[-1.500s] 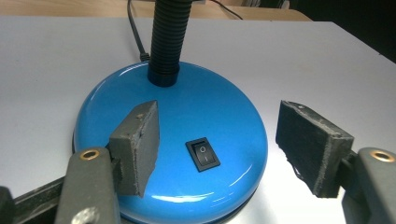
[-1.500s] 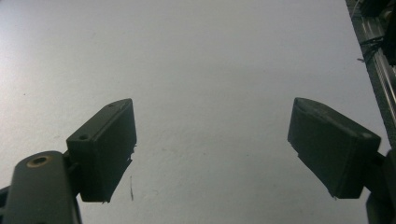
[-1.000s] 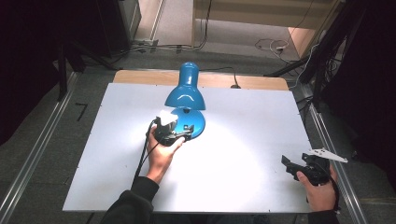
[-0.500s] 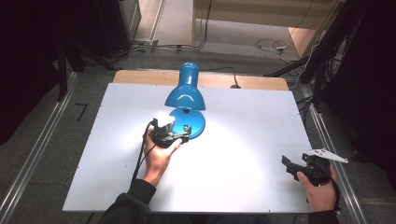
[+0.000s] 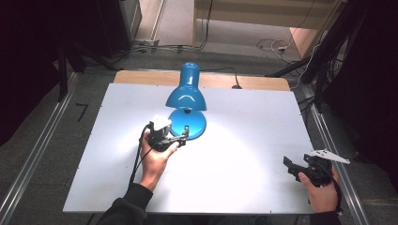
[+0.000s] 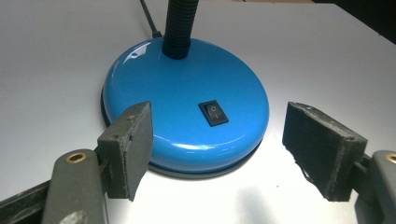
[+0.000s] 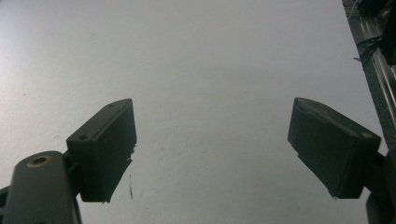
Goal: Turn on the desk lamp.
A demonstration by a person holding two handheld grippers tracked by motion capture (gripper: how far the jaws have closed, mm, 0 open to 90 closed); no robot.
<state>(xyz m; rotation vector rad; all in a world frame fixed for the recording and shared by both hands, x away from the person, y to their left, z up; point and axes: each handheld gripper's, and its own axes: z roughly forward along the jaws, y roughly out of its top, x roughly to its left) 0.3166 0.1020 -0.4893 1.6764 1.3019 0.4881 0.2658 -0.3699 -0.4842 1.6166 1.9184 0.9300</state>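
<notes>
High view: the left gripper (image 5: 180,137) sits at the near rim of the blue desk lamp (image 5: 187,101), its jaws spread before the round base; bare white tabletop (image 5: 244,140) lies wide open toward the right gripper (image 5: 288,165), which rests near the table's right edge. Since a second ago the left gripper has drawn slightly back from the base; the right one has not shifted.

Left gripper view: the lamp base (image 6: 187,102) lies just ahead between the spread jaws, untouched, its rocker switch (image 6: 213,113) facing them.

Right gripper view: jaws wide apart over bare tabletop
</notes>
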